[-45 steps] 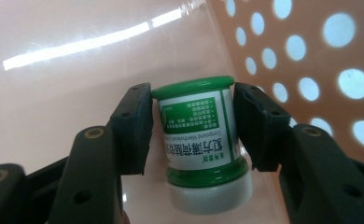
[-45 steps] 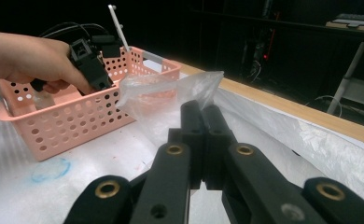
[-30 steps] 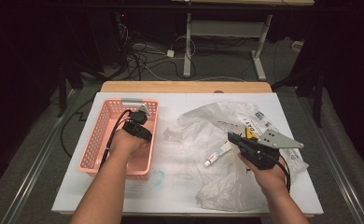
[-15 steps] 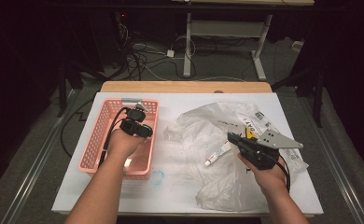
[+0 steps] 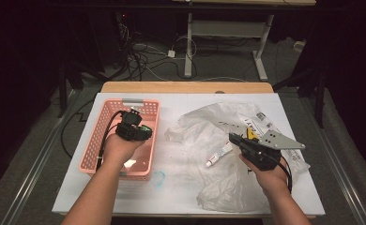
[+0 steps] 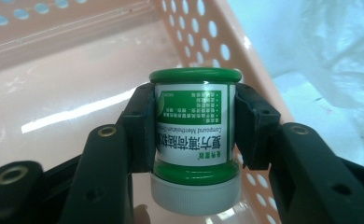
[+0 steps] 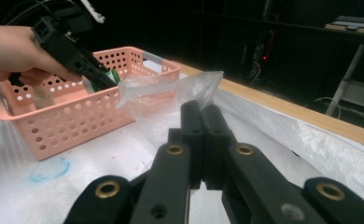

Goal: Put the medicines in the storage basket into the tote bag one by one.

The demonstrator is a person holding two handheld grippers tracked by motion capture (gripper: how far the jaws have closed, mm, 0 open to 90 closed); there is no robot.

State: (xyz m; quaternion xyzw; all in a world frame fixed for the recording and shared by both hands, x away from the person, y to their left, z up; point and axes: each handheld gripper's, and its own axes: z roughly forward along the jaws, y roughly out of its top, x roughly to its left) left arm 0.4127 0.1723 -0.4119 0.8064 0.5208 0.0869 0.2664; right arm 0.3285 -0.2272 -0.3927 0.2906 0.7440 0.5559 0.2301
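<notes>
The left gripper [image 6: 194, 135] clamps a green jar [image 6: 195, 135] upside down, white cap lowest, above the floor of the pink basket [image 5: 99, 140]. Well right of the basket, the right gripper [image 7: 202, 135] rests closed and empty on clear plastic wrap [image 5: 209, 126].

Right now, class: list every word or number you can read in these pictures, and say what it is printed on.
"Compound Menthol...", cut off by a jaw: jar label, upside down.
"复方薄荷脑软膏": same label, upside down.
Small white print on the label's green panel: too small to read.
Print on the paper slips and tube: too blurred to read.
</notes>
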